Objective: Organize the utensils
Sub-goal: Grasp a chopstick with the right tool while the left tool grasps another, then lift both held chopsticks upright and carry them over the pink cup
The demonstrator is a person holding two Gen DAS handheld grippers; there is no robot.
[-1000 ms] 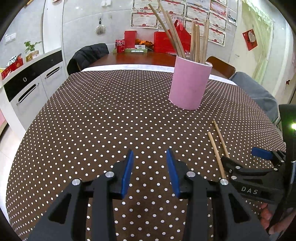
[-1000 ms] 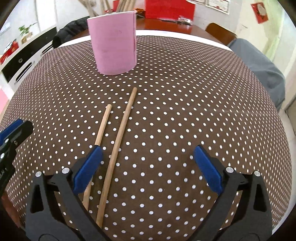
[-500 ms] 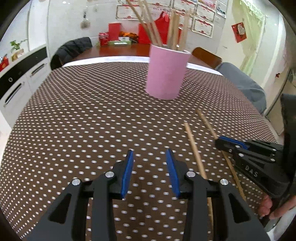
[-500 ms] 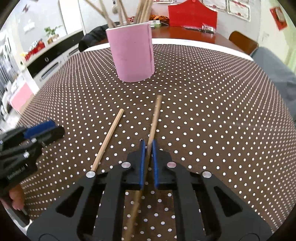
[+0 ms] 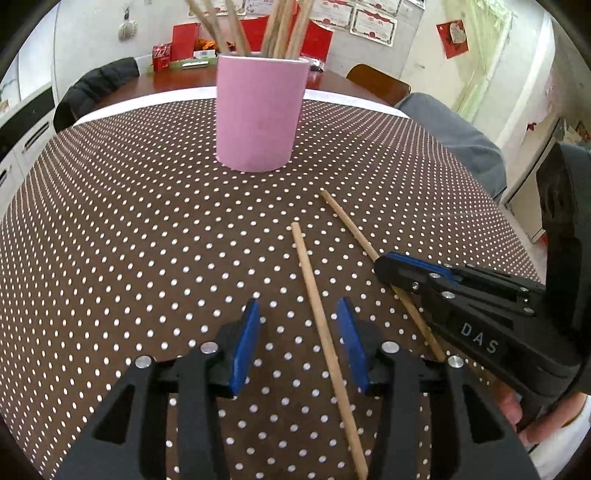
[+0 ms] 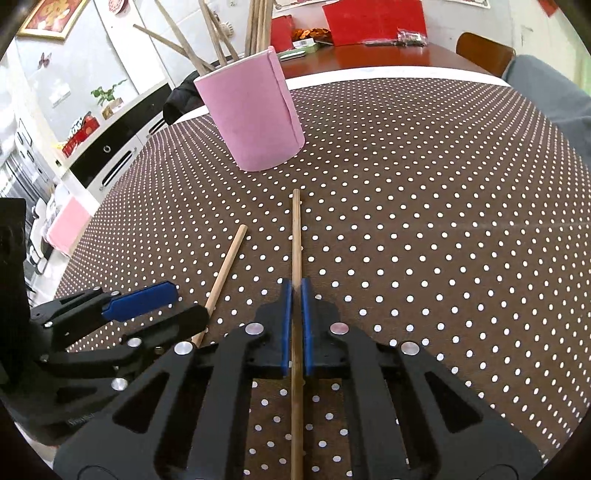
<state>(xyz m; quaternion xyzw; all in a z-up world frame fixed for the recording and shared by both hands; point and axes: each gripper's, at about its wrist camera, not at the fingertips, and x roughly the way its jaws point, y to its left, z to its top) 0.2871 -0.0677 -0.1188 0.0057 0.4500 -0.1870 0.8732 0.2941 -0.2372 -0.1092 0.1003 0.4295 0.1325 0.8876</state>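
On the worktop [image 5: 110, 229], covered in a brown cloth with white dots, stands an upright pink cylindrical holder [image 5: 260, 110] toward the far edge, with a bundle of long wooden sticks [image 5: 280, 26] leaning out of its top. Two more thin wooden sticks lie flat on the cloth on the near side of the holder, side by side but apart, their far ends aimed roughly at it.

The right gripper [image 6: 295, 321] has its blue-padded fingers [image 6: 285, 325] pressed together on the longer wooden stick [image 6: 296, 236], pinching it partway along its length.

The left gripper [image 5: 297, 343] hovers low over the shorter wooden stick [image 5: 314, 295]. Its fingers [image 5: 243, 347] are spread and have just been opening wider; the stick runs between them, nearer the right-hand pad, and neither pad presses on it.
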